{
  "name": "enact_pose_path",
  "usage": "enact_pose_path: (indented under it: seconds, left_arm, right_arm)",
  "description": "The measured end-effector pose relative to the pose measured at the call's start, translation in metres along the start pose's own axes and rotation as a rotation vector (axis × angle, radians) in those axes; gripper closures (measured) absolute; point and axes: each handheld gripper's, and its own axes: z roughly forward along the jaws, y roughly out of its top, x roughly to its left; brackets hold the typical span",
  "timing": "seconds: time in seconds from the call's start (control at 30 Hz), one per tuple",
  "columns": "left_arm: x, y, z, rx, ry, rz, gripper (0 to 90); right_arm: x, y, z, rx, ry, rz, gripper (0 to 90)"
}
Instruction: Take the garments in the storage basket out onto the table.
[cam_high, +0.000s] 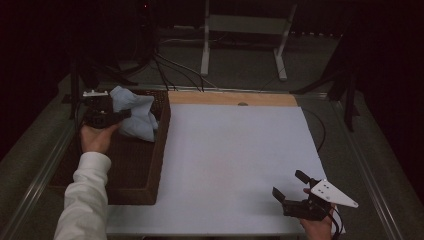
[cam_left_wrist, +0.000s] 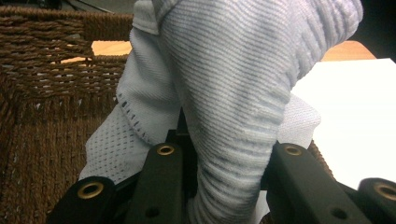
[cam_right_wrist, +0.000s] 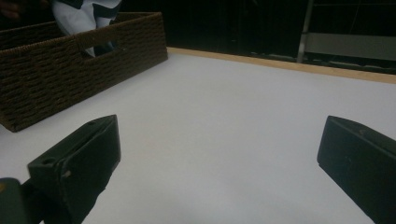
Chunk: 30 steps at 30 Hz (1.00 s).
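A pale blue-white knitted cloth (cam_high: 134, 116) hangs over the brown woven basket (cam_high: 150, 165) at the table's left. My left gripper (cam_high: 117, 116) is shut on the cloth and holds it lifted inside the basket. In the left gripper view the bunched cloth (cam_left_wrist: 224, 93) is squeezed between the two black jaws, and the basket wall (cam_left_wrist: 46, 84) lies behind. My right gripper (cam_high: 290, 187) rests low at the front right of the white sheet (cam_high: 230, 155), open with nothing between its jaws. The right gripper view shows the basket (cam_right_wrist: 70, 70) and the cloth (cam_right_wrist: 79, 16) far off to the left.
A wooden strip (cam_high: 232, 98) runs along the far edge of the white sheet. Beyond the table stand a white metal frame (cam_high: 245, 30) and dark cables (cam_high: 170, 70). A black stand (cam_high: 350, 85) rises at the right.
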Motion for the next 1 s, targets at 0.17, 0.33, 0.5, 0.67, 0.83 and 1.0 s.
enact_pose_path:
  seconds: [0.17,0.33,0.5,0.67,0.83,1.0]
  left_arm:
    - [-0.003,0.001,-0.004,-0.008,-0.011,0.017,73.9]
    - [-0.007,0.003,-0.009,-0.022,-0.019,0.036,73.9]
    - [-0.011,0.006,-0.016,-0.045,-0.033,0.046,73.9]
    - [-0.014,0.009,-0.023,-0.065,-0.049,0.054,73.9]
    - [-0.016,0.010,-0.030,-0.082,-0.066,0.066,73.9]
    - [-0.018,0.010,-0.036,-0.089,-0.078,0.077,73.9]
  right_arm:
    - [0.000,0.000,0.000,-0.001,-0.001,0.000,0.0]
    - [0.000,0.000,0.000,-0.001,0.000,0.000,0.0]
    - [0.000,0.000,0.000,-0.002,0.000,0.000,0.0]
    - [0.000,0.000,0.000,0.000,0.001,0.000,0.0]
    - [0.000,0.000,0.000,0.000,0.001,0.000,0.0]
    - [0.000,0.000,0.000,0.000,0.002,0.000,0.0]
